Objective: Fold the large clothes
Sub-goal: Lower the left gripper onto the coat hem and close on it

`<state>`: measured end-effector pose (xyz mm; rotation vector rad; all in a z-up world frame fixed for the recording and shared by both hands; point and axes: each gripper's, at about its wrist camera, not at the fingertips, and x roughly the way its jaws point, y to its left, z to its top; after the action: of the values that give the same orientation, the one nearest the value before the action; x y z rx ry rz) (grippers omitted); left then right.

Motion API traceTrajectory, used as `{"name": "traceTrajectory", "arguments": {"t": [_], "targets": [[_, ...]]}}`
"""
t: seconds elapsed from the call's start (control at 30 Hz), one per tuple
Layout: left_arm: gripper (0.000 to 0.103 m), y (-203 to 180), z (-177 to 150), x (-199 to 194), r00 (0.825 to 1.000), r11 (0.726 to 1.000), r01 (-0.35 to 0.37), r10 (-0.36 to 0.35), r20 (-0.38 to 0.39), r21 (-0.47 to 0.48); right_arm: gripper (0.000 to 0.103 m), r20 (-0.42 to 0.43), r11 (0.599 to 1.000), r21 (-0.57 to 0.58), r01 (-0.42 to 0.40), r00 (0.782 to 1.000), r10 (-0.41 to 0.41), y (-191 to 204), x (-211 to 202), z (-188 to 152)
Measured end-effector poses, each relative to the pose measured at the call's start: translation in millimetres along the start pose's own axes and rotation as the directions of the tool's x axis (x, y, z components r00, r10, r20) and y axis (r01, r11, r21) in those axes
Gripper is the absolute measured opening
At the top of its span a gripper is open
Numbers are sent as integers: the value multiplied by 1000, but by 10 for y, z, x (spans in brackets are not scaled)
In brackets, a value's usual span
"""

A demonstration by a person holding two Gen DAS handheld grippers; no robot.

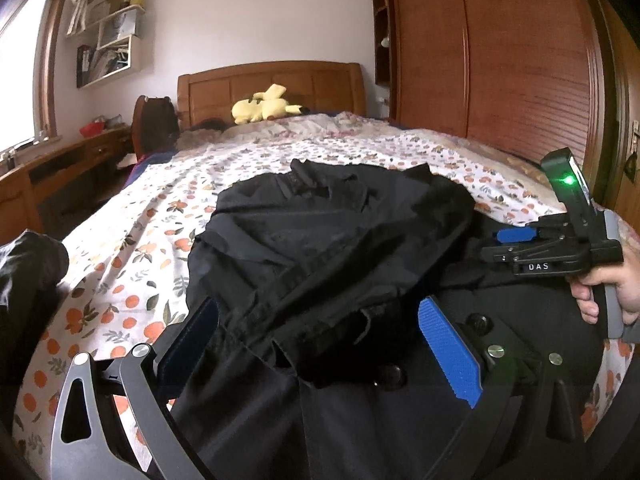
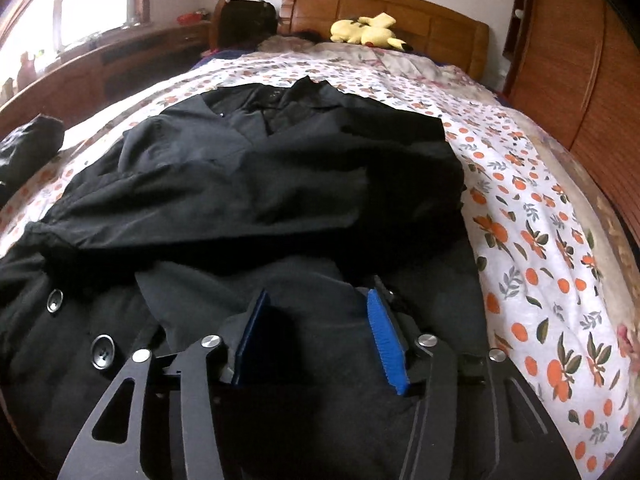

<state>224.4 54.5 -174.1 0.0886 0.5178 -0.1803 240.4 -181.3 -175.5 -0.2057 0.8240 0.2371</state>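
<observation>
A large black coat (image 1: 320, 220) (image 2: 260, 168) with big round buttons (image 2: 104, 352) lies spread and partly bunched on a flowered bedspread (image 1: 132, 248) (image 2: 540, 240). My left gripper (image 1: 320, 308) stands wide open low over the coat's near part, with its blue pads (image 1: 448, 352) on either side of a rumpled fold. My right gripper (image 2: 318, 288) is open too, pads apart just above the dark cloth near the coat's right edge. The left wrist view shows the right gripper (image 1: 490, 245) from the side, held by a person's hand (image 1: 616, 284).
A yellow plush toy (image 1: 264, 106) (image 2: 368, 30) lies by the wooden headboard (image 1: 272, 84). A wooden wardrobe (image 1: 500, 60) lines the right side, a desk (image 1: 60, 168) the left under the window. Another dark garment (image 1: 28, 272) (image 2: 28, 148) sits at the bed's left edge.
</observation>
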Motion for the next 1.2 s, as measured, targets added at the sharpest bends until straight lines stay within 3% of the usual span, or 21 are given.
{"name": "traceTrajectory", "arguments": {"t": [0.33,0.6,0.73,0.8,0.93,1.03,1.2], "targets": [[98,68,-44,109,998,998,-42,40,-58,-40,53,25,998,33,-51,998,50,-51,30,-60],[67,167,-66,226,985,994,-77,64,-159,-81,54,32,998,32,-54,998,53,-52,17,-71],[44,212,-83,270,979,993,-83,64,-195,-87,54,32,998,32,-53,998,52,-57,15,-76],[41,219,-107,279,975,992,-77,55,-214,-98,54,32,998,32,-54,998,53,-51,19,-73],[21,185,-156,285,969,989,-60,26,-246,-133,54,32,998,33,-57,998,56,-49,18,-75],[8,106,-163,299,963,990,-88,55,-264,-114,55,37,997,34,-66,997,65,-44,6,-75],[2,-59,-81,116,961,989,-129,105,-257,-78,57,40,995,43,-89,995,87,-52,2,-78]]}}
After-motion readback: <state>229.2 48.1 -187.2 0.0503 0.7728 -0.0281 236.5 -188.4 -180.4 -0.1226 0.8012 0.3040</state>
